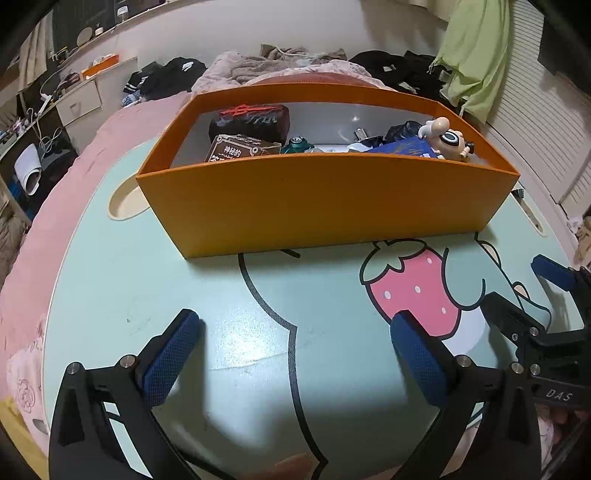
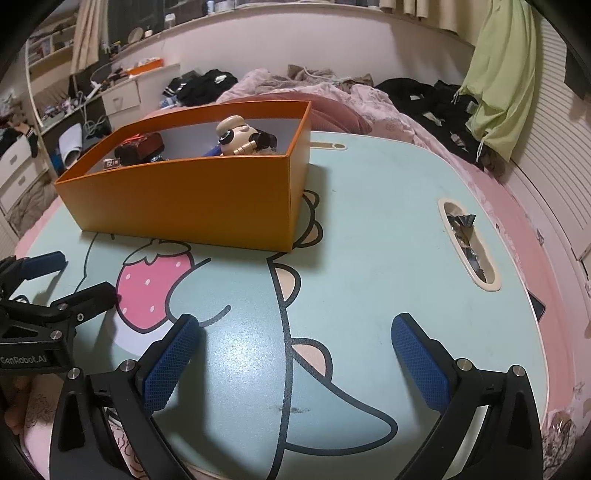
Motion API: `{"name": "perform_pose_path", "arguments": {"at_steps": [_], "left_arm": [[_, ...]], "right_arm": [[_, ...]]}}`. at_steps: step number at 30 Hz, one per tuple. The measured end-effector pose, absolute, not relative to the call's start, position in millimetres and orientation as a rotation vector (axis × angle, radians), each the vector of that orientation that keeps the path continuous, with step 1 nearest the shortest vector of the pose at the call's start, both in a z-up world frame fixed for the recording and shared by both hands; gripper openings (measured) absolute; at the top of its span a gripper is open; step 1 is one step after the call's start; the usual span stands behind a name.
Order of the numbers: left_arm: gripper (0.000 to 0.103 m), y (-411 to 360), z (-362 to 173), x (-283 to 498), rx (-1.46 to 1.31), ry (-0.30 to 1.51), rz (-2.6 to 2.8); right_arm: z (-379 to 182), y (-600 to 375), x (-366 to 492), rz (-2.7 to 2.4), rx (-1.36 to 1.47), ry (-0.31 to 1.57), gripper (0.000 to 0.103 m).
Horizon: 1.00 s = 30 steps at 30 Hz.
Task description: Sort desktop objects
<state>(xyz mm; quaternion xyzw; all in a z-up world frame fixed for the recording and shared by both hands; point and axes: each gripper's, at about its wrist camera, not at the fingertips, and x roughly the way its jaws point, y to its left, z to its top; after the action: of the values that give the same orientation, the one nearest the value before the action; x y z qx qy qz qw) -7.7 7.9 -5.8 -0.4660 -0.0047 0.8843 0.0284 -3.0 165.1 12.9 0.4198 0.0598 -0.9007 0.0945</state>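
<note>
Mint lap desk, orange box, messy bedrm

A bedroom in a home is shown. A bed with a pink sheet is seen, and a crumpled pink blanket and black clothes are scattered on it. A small lap table with a cartoon strawberry print is placed on the bed. A green garment is hung at the right side. At the left, white drawers and a long wall shelf with small household things are seen. White slatted panels are found beside the bed.
</note>
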Motion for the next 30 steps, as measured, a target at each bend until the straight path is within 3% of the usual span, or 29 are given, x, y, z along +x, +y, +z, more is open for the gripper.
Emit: {"name": "perform_pose_path", "arguments": {"at_steps": [30], "left_arm": [[0.103, 5.3, -6.6, -10.4, -1.430, -0.012, 2.724]], "right_arm": [[11.7, 166.5, -2.6, -2.672, 1.242, 0.178, 0.103]]}}
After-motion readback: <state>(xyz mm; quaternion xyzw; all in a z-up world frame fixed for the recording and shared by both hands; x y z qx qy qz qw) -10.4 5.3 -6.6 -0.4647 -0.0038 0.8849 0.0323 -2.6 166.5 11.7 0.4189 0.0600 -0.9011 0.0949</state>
